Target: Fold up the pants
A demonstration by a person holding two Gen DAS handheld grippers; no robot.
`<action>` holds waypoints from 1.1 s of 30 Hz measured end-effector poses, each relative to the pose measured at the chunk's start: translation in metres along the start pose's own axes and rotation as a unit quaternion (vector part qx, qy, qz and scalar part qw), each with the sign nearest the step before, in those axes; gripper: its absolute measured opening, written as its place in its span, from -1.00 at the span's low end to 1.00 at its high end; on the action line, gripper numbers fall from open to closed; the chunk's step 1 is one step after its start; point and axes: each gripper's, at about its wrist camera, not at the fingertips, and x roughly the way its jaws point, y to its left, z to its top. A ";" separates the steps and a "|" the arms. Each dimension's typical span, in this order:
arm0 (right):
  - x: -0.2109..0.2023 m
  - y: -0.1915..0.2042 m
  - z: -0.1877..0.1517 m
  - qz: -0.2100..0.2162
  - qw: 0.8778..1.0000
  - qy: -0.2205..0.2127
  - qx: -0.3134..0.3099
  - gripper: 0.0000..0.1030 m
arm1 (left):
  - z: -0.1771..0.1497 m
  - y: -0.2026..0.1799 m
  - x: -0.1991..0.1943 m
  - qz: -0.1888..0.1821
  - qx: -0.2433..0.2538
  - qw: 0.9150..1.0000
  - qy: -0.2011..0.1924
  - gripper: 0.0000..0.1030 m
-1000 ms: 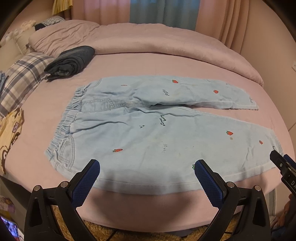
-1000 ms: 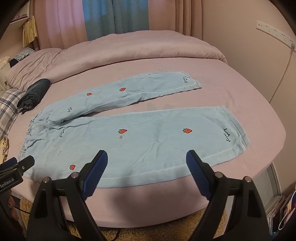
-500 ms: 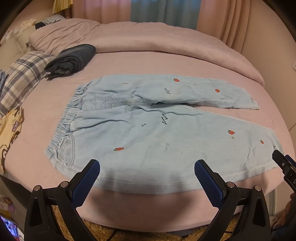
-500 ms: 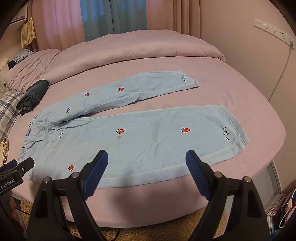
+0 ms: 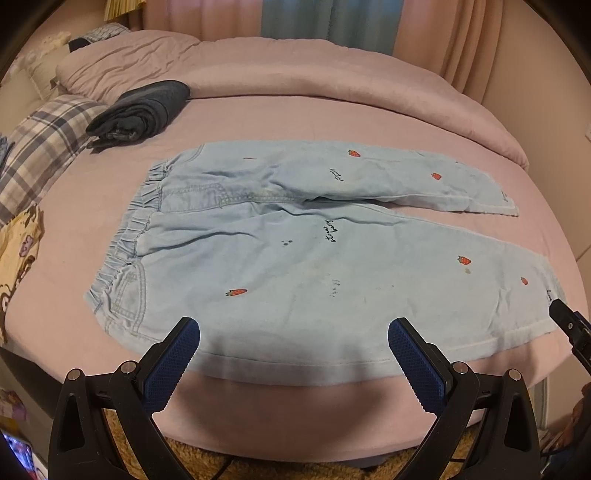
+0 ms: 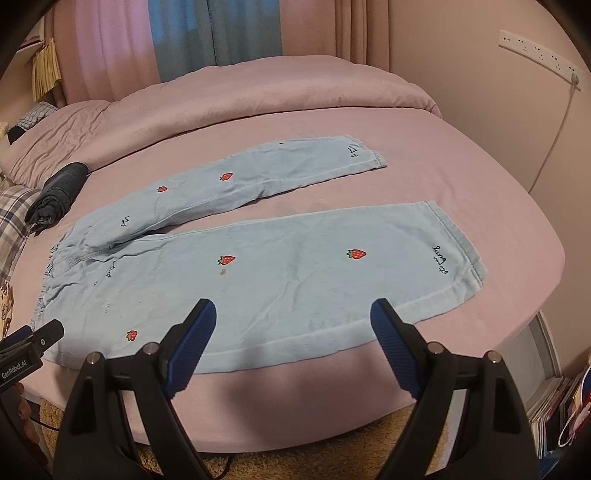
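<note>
1. The pants (image 5: 295, 258) lie flat across the middle of the bed (image 5: 332, 110) — waistband at frame left, legs splayed right.
2. The left gripper (image 5: 293, 332) is spread wide, grasping nothing, its fingers (image 5: 173, 358) above the near hem.
3. The right gripper (image 6: 293, 314) likewise — released, poised over the near leg.

Dim, warm pinkish light; brighter glow through curtains (image 5: 325, 22) at top centre. Soft gripper shadows along lower bed (image 6: 461, 177) edge. Strong fisheye bending, dark vignette corners. Focus sharp.
</note>
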 end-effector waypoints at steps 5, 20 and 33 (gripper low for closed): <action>0.002 -0.001 -0.001 -0.004 1.000 0.003 0.002 0.66 | 0.002 0.002 0.001 0.000 -0.002 1.000 0.001 0.99; 0.002 -0.003 0.001 -0.008 1.000 -0.002 -0.007 0.65 | 0.003 0.001 0.000 -0.001 0.004 1.000 0.000 0.99; 0.002 -0.006 0.007 -0.012 1.000 -0.002 -0.015 0.65 | 0.023 0.019 -0.005 -0.005 -0.004 1.000 -0.010 0.99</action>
